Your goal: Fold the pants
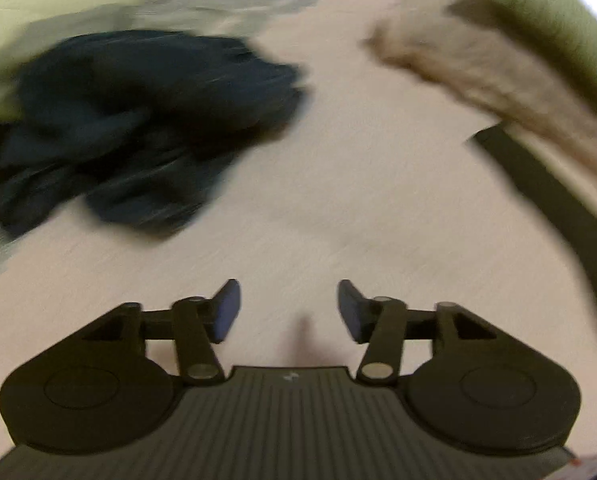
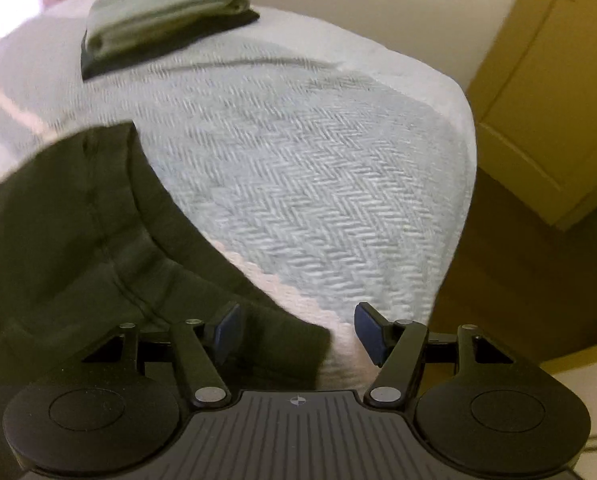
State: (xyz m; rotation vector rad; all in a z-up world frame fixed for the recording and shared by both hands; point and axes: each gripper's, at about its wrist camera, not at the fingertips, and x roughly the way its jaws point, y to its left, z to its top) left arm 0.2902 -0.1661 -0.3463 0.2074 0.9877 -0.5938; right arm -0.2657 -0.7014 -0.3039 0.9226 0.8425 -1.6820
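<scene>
A bed [image 2: 298, 184] with pale herringbone cover holds dark olive pants [image 2: 78, 240], soft, limp and light; their hem corner, possibly untouched, lies between the right gripper's [image 2: 296, 334] parted jaws. Left gripper [image 1: 288, 312] spread, empty, above bare cover.

Your left matte black plastic two-finger tongs [image 1: 289, 307] carry a dark blue rectangular pad [image 1: 228, 310] on each fingertip. Each finger rides on flat black link bars pinned with round silver rivets [image 1: 201, 370], and the bars swing from two broad, rounded black housings, each with a shallow circular disc moulded into its top. Between the housings sits a grey ribbed plate with a small white mark near its front edge. Your right black plastic tongs [image 2: 298, 330] look the same: blue pads [image 2: 368, 332], silver rivets, ribbed grey plate, here stamped with a small round crosshair mark [image 2: 297, 401].
</scene>
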